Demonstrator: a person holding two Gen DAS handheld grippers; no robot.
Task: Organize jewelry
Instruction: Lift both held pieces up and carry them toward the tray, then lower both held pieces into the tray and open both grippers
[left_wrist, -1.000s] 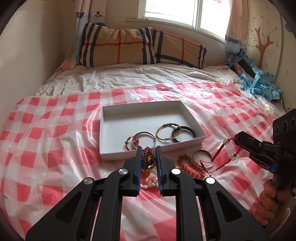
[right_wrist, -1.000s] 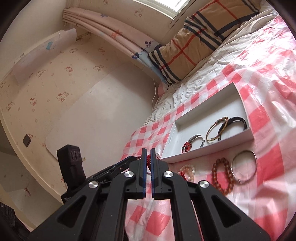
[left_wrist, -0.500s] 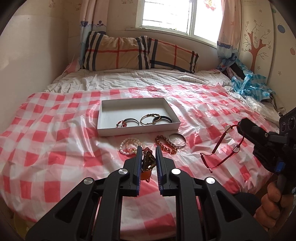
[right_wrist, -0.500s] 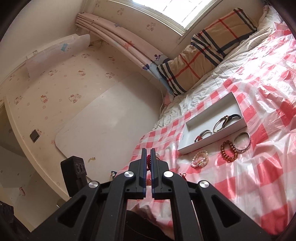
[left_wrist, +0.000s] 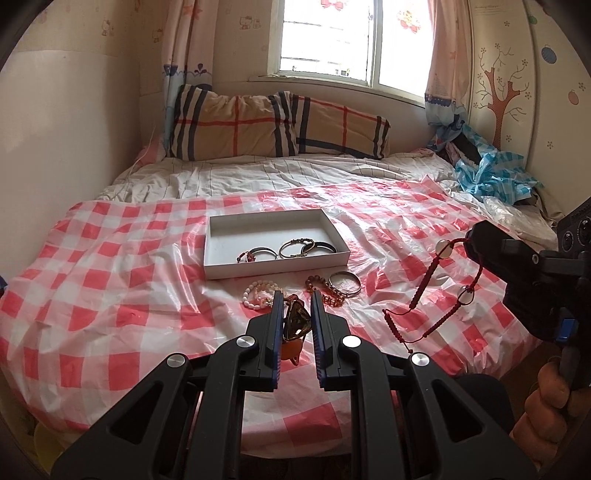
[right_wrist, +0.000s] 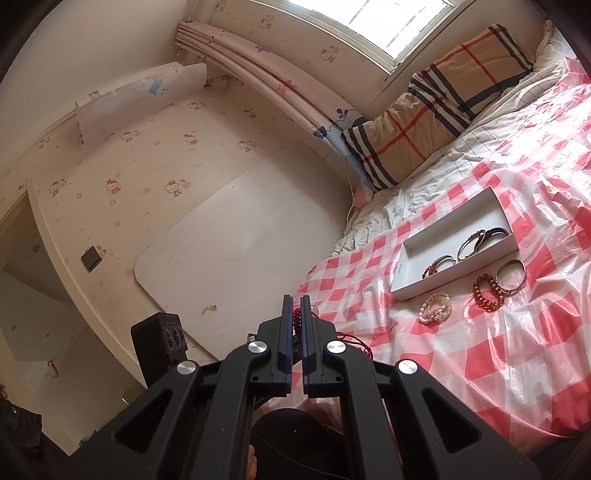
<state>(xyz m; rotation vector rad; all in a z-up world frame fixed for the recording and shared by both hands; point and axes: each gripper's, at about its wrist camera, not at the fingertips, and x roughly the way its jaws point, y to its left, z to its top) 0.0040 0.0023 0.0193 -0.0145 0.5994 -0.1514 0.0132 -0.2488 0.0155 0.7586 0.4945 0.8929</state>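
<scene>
Amber pendant (left_wrist: 295, 322) is clamped between the left gripper (left_wrist: 296, 314) fingers above the bed (left_wrist: 110, 295); red cord bracelet (left_wrist: 424, 295) is pinched by the right gripper (right_wrist: 296, 314). Three bangles are held in the white box (left_wrist: 221, 243).

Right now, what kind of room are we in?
It looks like a bedroom, probably a child's. There is a bed with a plaid pillow under a window, a red-checked cover spread over it, and cartoon cat wallpaper on the wall.
</scene>
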